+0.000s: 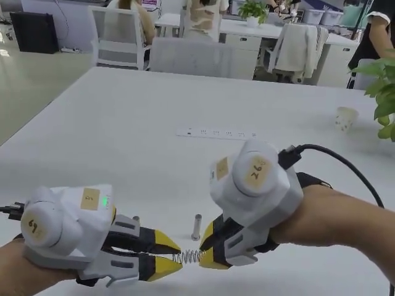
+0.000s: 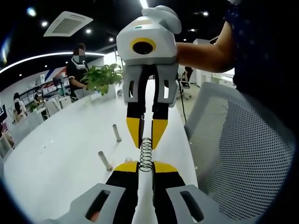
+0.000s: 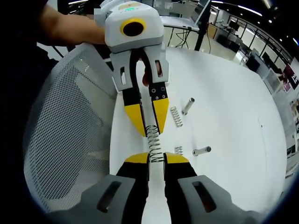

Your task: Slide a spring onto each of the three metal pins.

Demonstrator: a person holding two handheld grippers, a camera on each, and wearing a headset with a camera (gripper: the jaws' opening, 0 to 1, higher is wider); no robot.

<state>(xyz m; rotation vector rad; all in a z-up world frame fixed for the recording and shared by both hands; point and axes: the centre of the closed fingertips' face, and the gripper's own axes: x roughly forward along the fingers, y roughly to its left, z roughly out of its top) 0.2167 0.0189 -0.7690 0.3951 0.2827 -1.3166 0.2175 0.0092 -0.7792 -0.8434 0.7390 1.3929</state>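
Spring point(image 1: 191, 254) hangs in the air between our left gripper point(image 2: 145, 167) and right gripper point(image 3: 156, 158), one end pinched by each. It sits low over the near edge of the counter point(image 1: 185, 105), just in front of an upright pin point(image 1: 197, 227) that looks bare.

The main risk, as we judge it, is the release. The coil seems to be held under some load. If one side lets go before the other has a firm hold, it could flick away, and with the edge so close it could drop onto the chair point(image 2: 233, 154) or the floor.

A second risk is the grip itself. A hard pinch on the end coils could flatten or bend them, and a squashed end would not pass over the pin. With both ends clamped, neither opening is free, so we would have to free one end before threading.

The pin stands near the right gripper, and a careless swing could knock it over. A loose spring point(image 3: 176, 116) on the counter beside another pin could be swept off the same way.

On the left gripper, the fingers point(image 2: 126, 167) are nearly together, clamped on one end of the spring. The right gripper's fingers are just as narrow, closed on the other end. Neither gripper touches the counter, as far as we can tell.
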